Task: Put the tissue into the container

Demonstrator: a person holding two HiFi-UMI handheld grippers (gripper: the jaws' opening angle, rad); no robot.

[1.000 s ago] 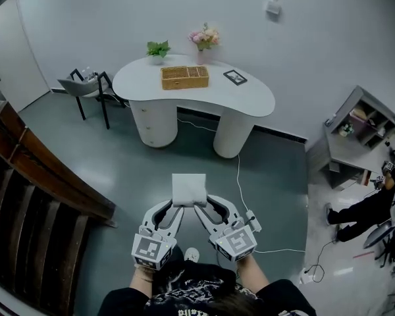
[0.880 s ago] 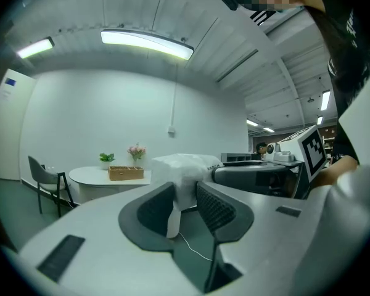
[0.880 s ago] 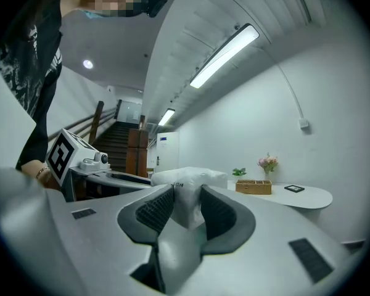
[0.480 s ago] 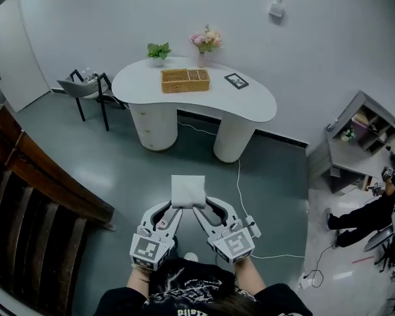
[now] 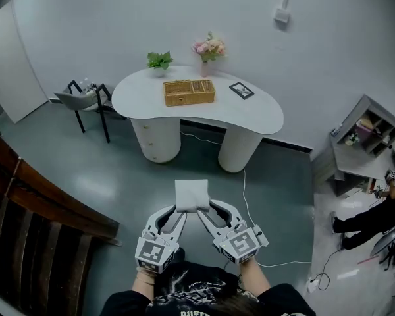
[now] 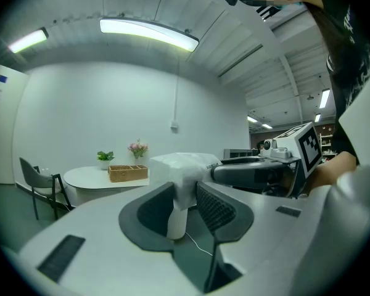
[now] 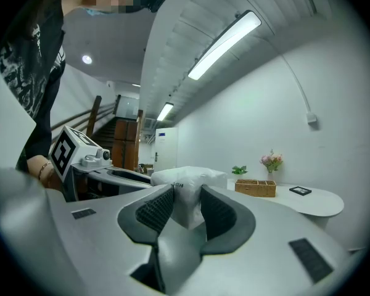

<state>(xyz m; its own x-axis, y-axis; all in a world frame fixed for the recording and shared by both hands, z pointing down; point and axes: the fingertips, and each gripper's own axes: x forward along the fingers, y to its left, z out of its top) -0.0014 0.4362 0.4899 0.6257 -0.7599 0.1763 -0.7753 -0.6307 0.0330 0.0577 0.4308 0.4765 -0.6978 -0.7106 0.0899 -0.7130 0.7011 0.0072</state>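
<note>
A: Nearest first. Tongs?

B: Left tongs [image 5: 178, 210] & right tongs [image 5: 206, 210] are both clamped on the tissue pack [image 5: 191, 195], one per side. The pack is up in the air betw. them, over the floor [image 5: 118, 170], well short of the counter [image 5: 263, 114].

A: Which view proves the grip?

B: The gripper views. In each, ribbed pads squeeze the white wrap and the pack bulges above the jaws. The head view only shows the tips meeting at the pack's near edge. The left gripper view also catches the other tongs' marker cube [image 6: 309, 148].

A: Further out?

B: A cable [image 5: 243, 176] runs across the floor, clear in the head view only. Then the white curved counter w/ the wicker container [image 5: 188, 91] on top. The picture frame [image 5: 241, 90] is to its right, the plant [image 5: 159, 60] & flowers [image 5: 209, 47] behind it by the wall.

A: Sides?

B: The chair [image 5: 85, 97] is left of the counter, the shelf unit [image 5: 365, 130] far right. The ceiling lamp [image 6: 149, 32] shows in the gripper views only, not from the head. The right gripper view looks toward wooden stairs [image 7: 120, 134].
</note>
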